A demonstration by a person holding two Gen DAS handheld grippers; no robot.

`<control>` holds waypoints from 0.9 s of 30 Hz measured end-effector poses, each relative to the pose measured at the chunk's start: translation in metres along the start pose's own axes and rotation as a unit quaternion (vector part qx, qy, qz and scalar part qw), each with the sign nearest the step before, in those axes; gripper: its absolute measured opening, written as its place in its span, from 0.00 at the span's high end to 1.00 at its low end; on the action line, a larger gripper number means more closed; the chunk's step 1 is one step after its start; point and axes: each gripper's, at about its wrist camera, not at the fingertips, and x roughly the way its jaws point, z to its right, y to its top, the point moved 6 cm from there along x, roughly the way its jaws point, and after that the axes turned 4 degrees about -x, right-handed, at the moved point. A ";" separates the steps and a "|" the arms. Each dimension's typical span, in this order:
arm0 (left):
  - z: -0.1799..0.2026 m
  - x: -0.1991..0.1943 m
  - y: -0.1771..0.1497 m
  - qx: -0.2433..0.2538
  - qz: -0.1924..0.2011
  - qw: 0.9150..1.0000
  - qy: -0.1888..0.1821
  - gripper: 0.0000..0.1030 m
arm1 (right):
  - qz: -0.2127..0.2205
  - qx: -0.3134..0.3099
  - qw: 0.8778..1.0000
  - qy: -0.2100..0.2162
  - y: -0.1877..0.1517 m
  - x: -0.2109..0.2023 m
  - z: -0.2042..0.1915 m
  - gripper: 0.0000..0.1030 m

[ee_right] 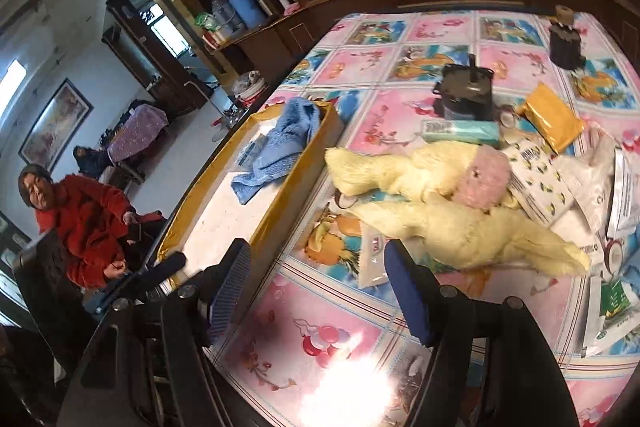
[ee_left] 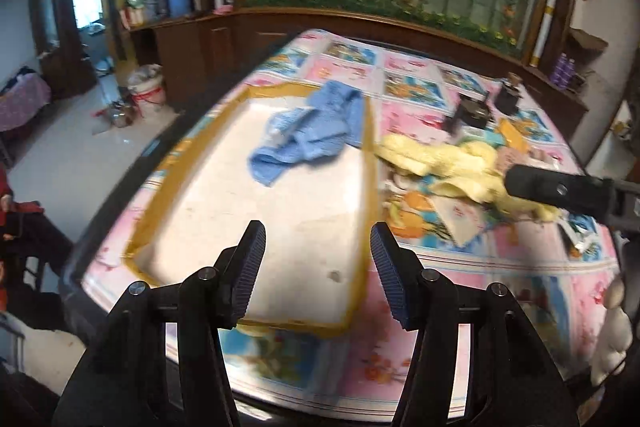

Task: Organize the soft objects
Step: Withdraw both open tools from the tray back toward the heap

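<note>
I cannot read any text here: the print on the packets (ee_right: pixel 536 183) on my surface (ee_right: pixel 340 331) is too small and blurred.

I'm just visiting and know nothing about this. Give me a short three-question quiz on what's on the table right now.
1. True or false: the blue towel lies inside the shallow box.
2. Which soft thing is outside the box? A) yellow plush toy B) blue towel C) red pillow
3. Fill in: both the left tool and the right tool hold ____.

Key: 1 true; 2 A; 3 nothing.
</note>
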 end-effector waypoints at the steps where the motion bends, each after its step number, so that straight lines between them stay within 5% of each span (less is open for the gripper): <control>1: -0.012 0.000 0.002 -0.008 0.004 1.000 0.019 0.46 | 0.007 -0.019 1.000 -0.006 -0.001 -0.001 -0.013 0.33; 3: -0.035 0.004 0.002 -0.025 0.004 0.998 0.049 0.46 | 0.023 -0.058 0.998 -0.019 -0.004 -0.006 -0.040 0.33; 9: -0.060 0.017 -0.005 -0.054 -0.017 0.997 0.054 0.46 | 0.033 -0.171 0.984 0.020 -0.007 -0.014 -0.133 0.33; 13: -0.058 0.015 -0.007 -0.061 -0.030 0.997 0.035 0.46 | 0.050 -0.195 0.979 -0.014 0.002 -0.012 -0.140 0.33; 18: -0.036 0.001 -0.010 -0.048 -0.030 0.998 -0.020 0.46 | 0.061 -0.128 0.989 -0.051 0.013 -0.034 -0.071 0.33; 21: -0.016 0.000 -0.018 -0.037 -0.040 0.997 -0.058 0.46 | 0.086 -0.027 0.992 -0.085 0.032 -0.065 0.014 0.33; 24: 0.008 0.006 -0.028 -0.024 -0.058 0.994 -0.095 0.47 | 0.059 0.029 0.990 -0.121 0.030 -0.065 0.083 0.32; 27: 0.026 0.008 -0.035 -0.009 -0.071 0.991 -0.114 0.47 | 0.019 0.062 0.995 -0.078 0.022 -0.039 0.108 0.32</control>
